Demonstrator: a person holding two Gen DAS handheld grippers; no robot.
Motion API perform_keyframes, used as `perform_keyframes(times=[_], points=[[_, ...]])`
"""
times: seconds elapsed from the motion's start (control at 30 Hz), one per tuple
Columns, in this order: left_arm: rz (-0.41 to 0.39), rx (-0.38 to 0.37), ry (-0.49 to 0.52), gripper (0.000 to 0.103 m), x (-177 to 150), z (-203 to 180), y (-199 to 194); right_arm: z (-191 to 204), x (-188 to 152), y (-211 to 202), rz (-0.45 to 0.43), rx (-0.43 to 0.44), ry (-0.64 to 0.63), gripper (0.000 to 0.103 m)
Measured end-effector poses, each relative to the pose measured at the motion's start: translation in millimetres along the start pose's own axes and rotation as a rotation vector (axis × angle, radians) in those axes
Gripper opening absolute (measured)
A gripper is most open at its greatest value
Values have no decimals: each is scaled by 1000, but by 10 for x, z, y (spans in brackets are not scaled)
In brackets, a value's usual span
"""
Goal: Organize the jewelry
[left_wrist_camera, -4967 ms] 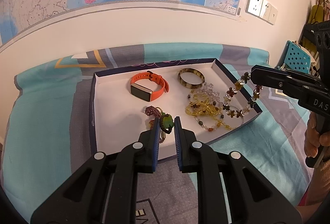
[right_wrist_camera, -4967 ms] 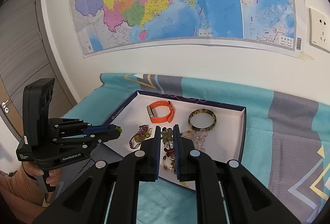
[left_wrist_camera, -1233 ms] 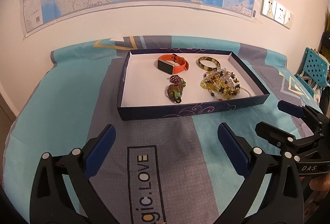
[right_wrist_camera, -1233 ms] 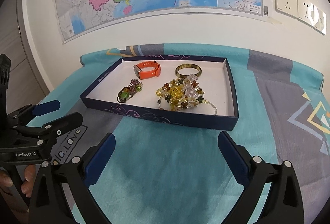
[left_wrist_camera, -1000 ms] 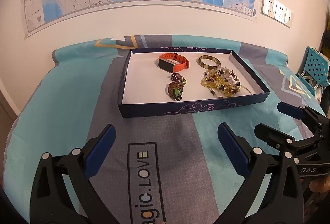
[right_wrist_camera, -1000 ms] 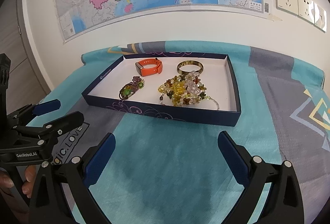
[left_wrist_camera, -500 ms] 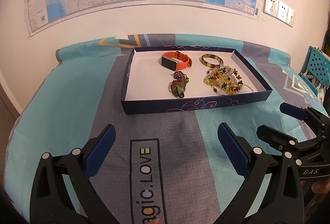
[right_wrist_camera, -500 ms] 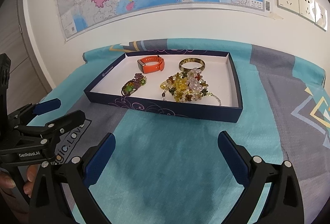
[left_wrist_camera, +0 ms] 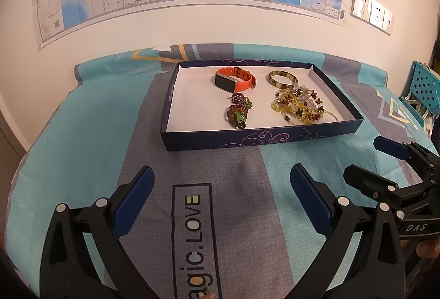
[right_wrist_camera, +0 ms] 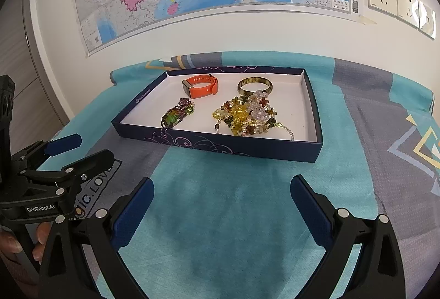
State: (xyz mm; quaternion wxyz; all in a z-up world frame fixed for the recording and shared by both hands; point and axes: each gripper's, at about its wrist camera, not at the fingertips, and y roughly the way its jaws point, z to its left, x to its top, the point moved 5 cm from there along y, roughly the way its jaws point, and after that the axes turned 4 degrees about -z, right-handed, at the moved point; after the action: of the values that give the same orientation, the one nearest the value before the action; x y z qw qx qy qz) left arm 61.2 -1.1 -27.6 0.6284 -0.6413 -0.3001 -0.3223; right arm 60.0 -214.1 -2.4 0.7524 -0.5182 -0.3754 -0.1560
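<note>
Lying in the navy box on the teal cloth are seen an orange watch, a bangle, a purple bracelet and tangled bead strands. Left gripper and right gripper are held spread wide and empty, short of the box.

Cloth-covered table bearing 1 shallow box.

The table is covered edge to edge by a cloth of teal and grey bands, printed near the front edge with a framed panel of lettering ending in ".LOVE" and near the right edge with a yellow-and-white geometric motif. The far edge meets the wall. The dark blue, white-lined box lies directly on the cloth toward the far edge, roughly central, its scroll-patterned long side facing the front edge; cloth in front of it is bare.
</note>
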Motion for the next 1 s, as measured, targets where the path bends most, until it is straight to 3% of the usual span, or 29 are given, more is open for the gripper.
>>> perform_keyframes(times=[1.0], points=[[-2,2,5,98,20,-27,20,1,28,2,4,2,-4,96]])
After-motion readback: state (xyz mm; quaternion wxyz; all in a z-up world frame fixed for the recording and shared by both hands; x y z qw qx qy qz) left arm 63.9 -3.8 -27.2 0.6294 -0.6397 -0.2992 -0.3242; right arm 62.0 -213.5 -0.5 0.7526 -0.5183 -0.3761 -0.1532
